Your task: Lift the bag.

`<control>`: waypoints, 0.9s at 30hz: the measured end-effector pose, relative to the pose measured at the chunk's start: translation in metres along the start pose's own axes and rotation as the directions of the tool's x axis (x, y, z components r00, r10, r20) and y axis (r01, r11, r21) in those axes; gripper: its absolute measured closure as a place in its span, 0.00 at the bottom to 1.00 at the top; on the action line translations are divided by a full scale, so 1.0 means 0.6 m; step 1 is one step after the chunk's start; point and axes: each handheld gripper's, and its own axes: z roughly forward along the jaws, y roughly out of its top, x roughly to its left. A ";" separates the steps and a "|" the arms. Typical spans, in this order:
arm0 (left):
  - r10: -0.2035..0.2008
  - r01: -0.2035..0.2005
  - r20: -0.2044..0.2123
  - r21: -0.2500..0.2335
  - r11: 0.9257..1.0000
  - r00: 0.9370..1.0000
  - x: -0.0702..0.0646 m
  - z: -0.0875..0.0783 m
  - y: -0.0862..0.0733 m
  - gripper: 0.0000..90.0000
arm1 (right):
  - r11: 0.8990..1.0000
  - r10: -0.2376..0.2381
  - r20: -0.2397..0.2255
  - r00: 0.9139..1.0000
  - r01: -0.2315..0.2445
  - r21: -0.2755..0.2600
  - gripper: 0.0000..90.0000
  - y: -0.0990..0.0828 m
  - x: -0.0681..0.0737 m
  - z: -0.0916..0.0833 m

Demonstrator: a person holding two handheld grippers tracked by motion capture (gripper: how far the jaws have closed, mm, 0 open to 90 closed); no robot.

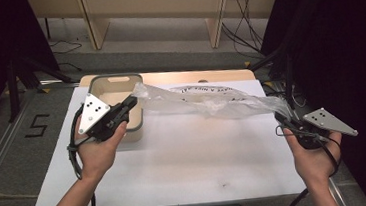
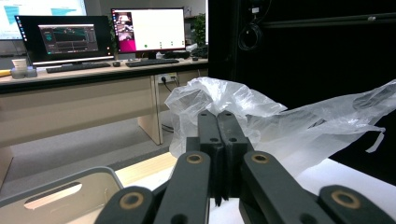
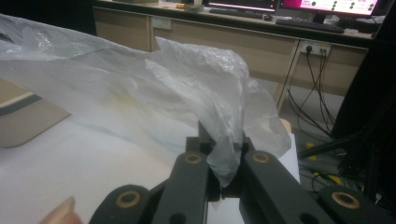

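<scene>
Nearest, clamped in the right gripper, one end of a clear, crinkled plastic bag, stretched above the white table. Farther along, clamped in the left gripper, the bag's other end, above a beige rounded plastic bin. Beyond, wooden desks with monitors.

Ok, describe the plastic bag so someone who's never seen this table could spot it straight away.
On the white table, look right of the beige bin. The plastic bag stretches in the air between the left gripper and right gripper, both clamped on its ends. It is the one clear, crinkly thing there.
</scene>
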 end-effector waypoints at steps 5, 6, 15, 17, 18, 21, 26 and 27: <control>0.001 -0.001 0.004 -0.011 1.000 1.000 -0.002 -0.001 0.007 1.00 | 1.000 0.000 0.005 1.000 0.000 -0.009 1.00 0.003 -0.001 -0.003; 0.001 -0.001 0.004 -0.013 1.000 1.000 -0.002 -0.002 0.008 1.00 | 1.000 0.000 0.006 1.000 0.000 -0.012 1.00 0.004 -0.001 -0.004; -0.002 0.002 0.003 -0.024 1.000 1.000 -0.001 0.000 0.011 1.00 | 1.000 0.001 0.009 1.000 -0.001 -0.020 1.00 0.007 -0.001 -0.005; 0.001 0.000 0.003 -0.027 1.000 1.000 -0.001 0.000 0.013 1.00 | 1.000 0.001 0.009 1.000 -0.001 -0.020 1.00 0.007 -0.001 -0.005; -0.001 0.001 0.003 -0.031 1.000 1.000 -0.002 0.000 0.014 1.00 | 1.000 0.000 0.009 1.000 0.000 -0.020 1.00 0.007 -0.002 -0.004; -0.011 0.012 0.013 -0.043 0.999 1.000 -0.005 -0.001 0.019 1.00 | 1.000 0.001 0.007 1.000 -0.001 -0.021 1.00 0.007 -0.001 -0.004; -0.004 0.005 0.022 -0.063 0.998 1.000 -0.011 -0.005 0.032 1.00 | 0.999 0.002 0.013 1.000 -0.002 -0.036 1.00 0.012 -0.001 -0.005; 0.000 0.001 0.022 -0.067 0.998 1.000 -0.011 -0.006 0.036 1.00 | 0.999 0.002 0.014 1.000 -0.002 -0.039 1.00 0.013 -0.002 -0.005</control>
